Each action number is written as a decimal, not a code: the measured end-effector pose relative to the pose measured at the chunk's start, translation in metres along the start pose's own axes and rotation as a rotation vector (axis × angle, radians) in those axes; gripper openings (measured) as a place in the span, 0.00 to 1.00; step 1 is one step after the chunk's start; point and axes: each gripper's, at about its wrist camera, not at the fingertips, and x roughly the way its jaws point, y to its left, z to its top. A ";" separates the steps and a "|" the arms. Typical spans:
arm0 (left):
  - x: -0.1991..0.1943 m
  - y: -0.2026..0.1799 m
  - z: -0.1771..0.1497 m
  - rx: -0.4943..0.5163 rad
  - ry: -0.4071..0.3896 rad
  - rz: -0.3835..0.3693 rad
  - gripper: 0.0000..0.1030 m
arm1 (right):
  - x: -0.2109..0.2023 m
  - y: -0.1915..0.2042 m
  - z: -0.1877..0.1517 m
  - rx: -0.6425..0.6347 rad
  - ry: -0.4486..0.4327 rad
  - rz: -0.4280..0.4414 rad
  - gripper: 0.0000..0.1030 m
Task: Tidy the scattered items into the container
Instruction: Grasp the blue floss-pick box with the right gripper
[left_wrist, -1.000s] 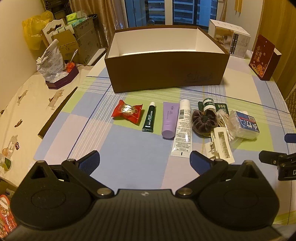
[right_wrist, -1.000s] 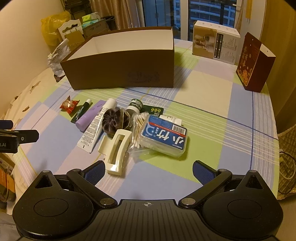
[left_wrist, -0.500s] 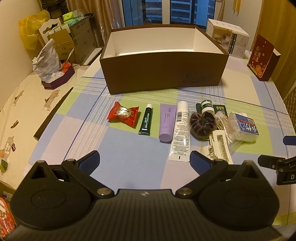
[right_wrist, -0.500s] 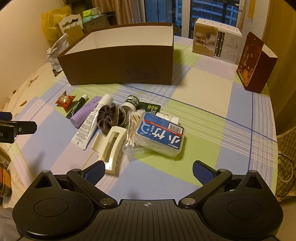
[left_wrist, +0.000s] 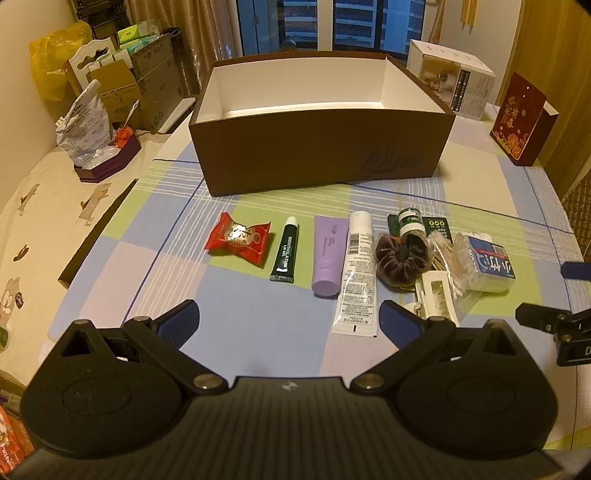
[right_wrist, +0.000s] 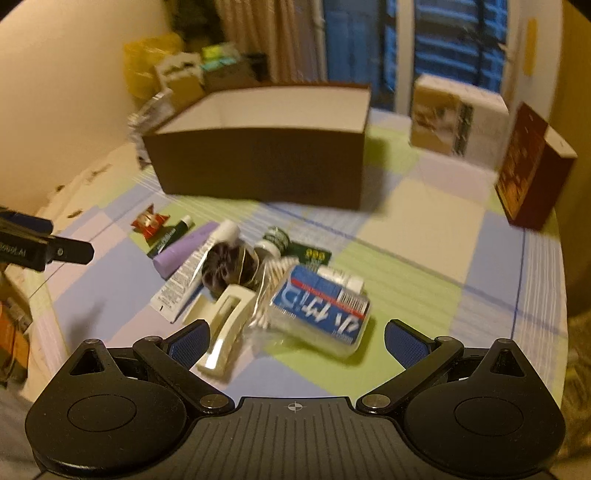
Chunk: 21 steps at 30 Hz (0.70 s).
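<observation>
With both the left gripper (left_wrist: 288, 319) and right gripper (right_wrist: 297, 341) spread wide and holding nothing, the right one is lining up over the clear blue-labelled plastic box (right_wrist: 321, 312) at lower centre, best grasped across its short sides.

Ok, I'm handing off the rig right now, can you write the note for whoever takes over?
Left gripper: open, holding nothing, hovering in front of the tubes.
Right gripper: open, holding nothing, low over the hair clip and swab box; its view is blurred.
Brown box: open at the far side of the table; nothing seen in the visible part.
Still on the cloth in a row: candy, green tube, purple tube, white tube, scrunchie, small bottle, hair clip, swab box.
Done: nothing yet. Left: every item.
</observation>
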 end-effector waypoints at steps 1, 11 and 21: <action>0.000 0.001 0.000 0.000 -0.005 0.000 0.99 | 0.001 -0.004 0.000 -0.018 -0.008 0.003 1.00; 0.008 0.009 0.006 0.016 -0.009 0.021 0.99 | 0.027 -0.028 -0.002 -0.237 0.036 0.166 1.00; 0.019 0.018 0.006 0.004 0.016 0.032 0.99 | 0.065 -0.041 0.014 -0.452 0.092 0.248 0.75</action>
